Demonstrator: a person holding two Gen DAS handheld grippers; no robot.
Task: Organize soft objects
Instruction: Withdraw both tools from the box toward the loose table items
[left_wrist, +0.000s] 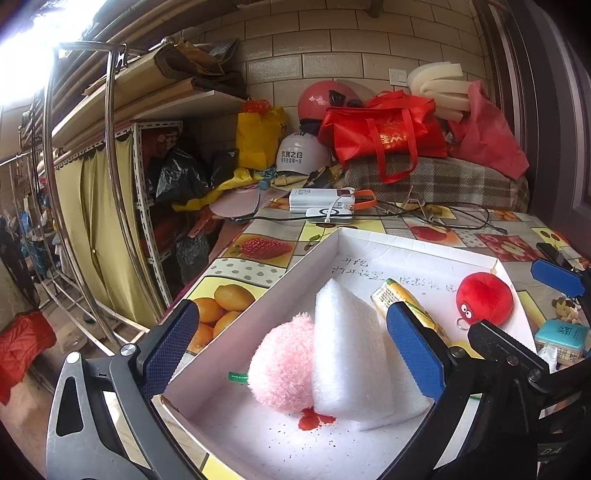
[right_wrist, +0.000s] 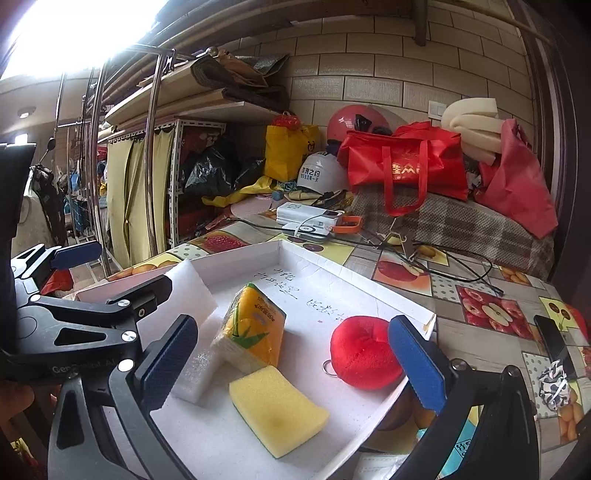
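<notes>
A shallow white box (left_wrist: 369, 242) sits on the desk (left_wrist: 258, 254), whose cloth shows fruit pictures. Inside it lie a pink fluffy ball (left_wrist: 282, 367) touching a white foam block (left_wrist: 347, 354), a yellow drink-carton-shaped pack (right_wrist: 255, 328), a yellow sponge (right_wrist: 277, 408) with a green underside, and a red plush ball (right_wrist: 364, 352) with a metal ring. The foam block stands tilted, its long axis running from the near edge toward the far wall; the pack's long axis points the same way. A green tag by the pink ball reads "MADE IN CHINA"; the handwriting on the box floor cannot be read. The left tool (left_wrist: 291, 354) stands wide open around the ball and block, gripping nothing; the right tool (right_wrist: 291, 363) is equally wide open, empty.
</notes>
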